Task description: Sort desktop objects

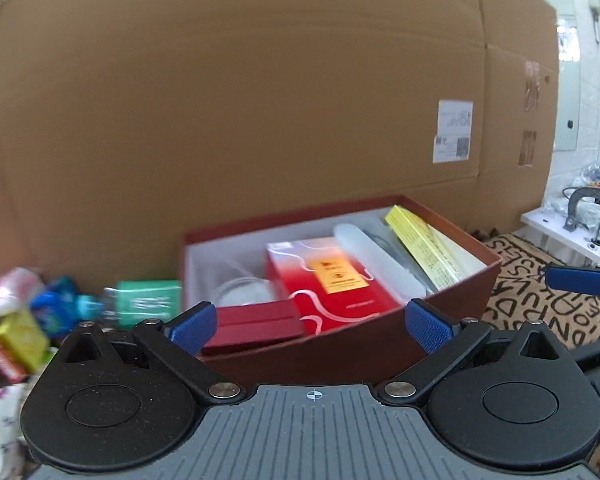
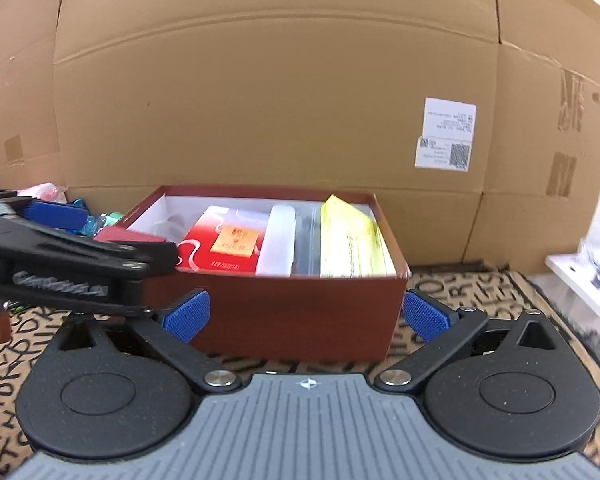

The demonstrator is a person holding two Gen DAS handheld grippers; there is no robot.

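A dark red open box (image 1: pixel 360 344) (image 2: pixel 284 312) stands on a letter-patterned mat. Inside lie a red and white carton (image 1: pixel 332 284) (image 2: pixel 220 244), a translucent white case (image 1: pixel 380 264) (image 2: pixel 278 240), a yellow packet (image 1: pixel 424 248) (image 2: pixel 348 236) and a small dark red box (image 1: pixel 252 326) (image 2: pixel 128 236) at its near left corner. My left gripper (image 1: pixel 310 324) is open and empty in front of the box. My right gripper (image 2: pixel 306 316) is open and empty, facing the box's front wall. The left gripper also shows in the right wrist view (image 2: pixel 60 264).
A pile of loose items lies left of the box: a green carton (image 1: pixel 148 300), a blue bottle (image 1: pixel 60 308), a yellow-green packet (image 1: pixel 20 340). A large cardboard wall (image 2: pixel 280 80) stands behind. A white shelf (image 1: pixel 572 232) with clutter stands at the right.
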